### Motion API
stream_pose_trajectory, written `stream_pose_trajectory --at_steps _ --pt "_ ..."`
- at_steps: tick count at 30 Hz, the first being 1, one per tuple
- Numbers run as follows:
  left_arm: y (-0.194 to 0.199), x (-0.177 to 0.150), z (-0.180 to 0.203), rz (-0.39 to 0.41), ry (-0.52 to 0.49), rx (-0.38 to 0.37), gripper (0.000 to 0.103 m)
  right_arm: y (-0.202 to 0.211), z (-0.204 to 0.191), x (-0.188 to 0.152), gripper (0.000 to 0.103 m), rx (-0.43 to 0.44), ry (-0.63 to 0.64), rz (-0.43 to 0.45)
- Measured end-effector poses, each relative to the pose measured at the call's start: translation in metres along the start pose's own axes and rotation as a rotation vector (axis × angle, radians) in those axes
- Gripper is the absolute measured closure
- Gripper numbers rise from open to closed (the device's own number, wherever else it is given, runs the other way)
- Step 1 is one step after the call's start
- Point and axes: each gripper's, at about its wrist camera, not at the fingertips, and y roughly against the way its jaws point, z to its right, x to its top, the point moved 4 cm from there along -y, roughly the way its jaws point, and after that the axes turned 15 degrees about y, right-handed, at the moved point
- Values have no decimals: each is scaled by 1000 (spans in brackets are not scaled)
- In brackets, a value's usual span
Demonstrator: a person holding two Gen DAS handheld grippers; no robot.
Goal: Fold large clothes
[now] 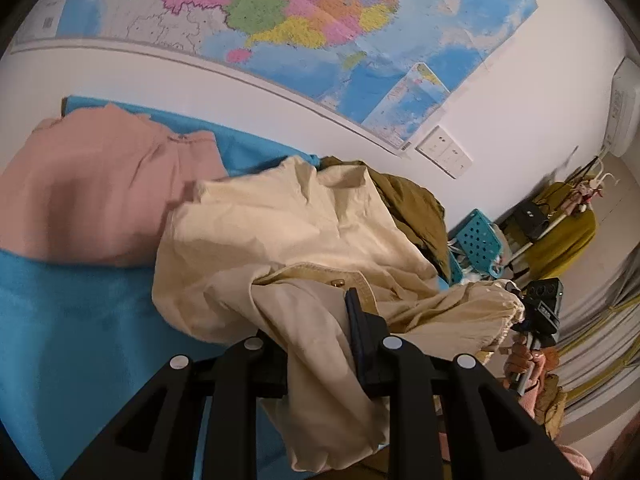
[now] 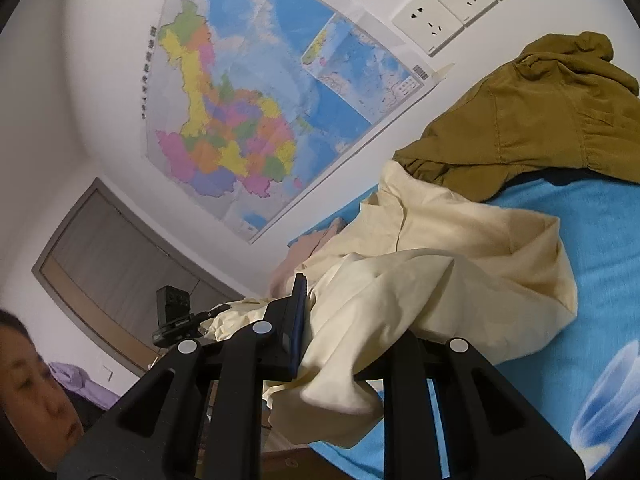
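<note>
A cream jacket (image 1: 288,232) with a brass snap lies crumpled on the blue bed cover (image 1: 80,328). My left gripper (image 1: 320,320) is shut on a fold of the cream jacket, which drapes down between its fingers. The right gripper (image 1: 536,312) shows at the far right of the left wrist view, holding the jacket's gathered cuff. In the right wrist view my right gripper (image 2: 340,312) is shut on the cream jacket (image 2: 460,248), and the left gripper (image 2: 176,312) shows at the left, holding another part of it.
A pink garment (image 1: 92,184) lies at the left of the bed. An olive jacket (image 2: 532,112) lies behind the cream one. A map (image 2: 248,112) and sockets (image 2: 452,4) are on the wall. A blue perforated chair (image 1: 480,240) and a rack stand beyond the bed.
</note>
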Motion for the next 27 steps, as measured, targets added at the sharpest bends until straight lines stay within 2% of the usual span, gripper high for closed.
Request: stream_pose_trajectory --at_steps 18,27 --pt "-48 77 2 -12 25 103 82 -62 61 57 86 -80 -95 -43" --pt "-77 100 -5 -28 46 154 82 -86 89 71 86 -106 -141 -72"
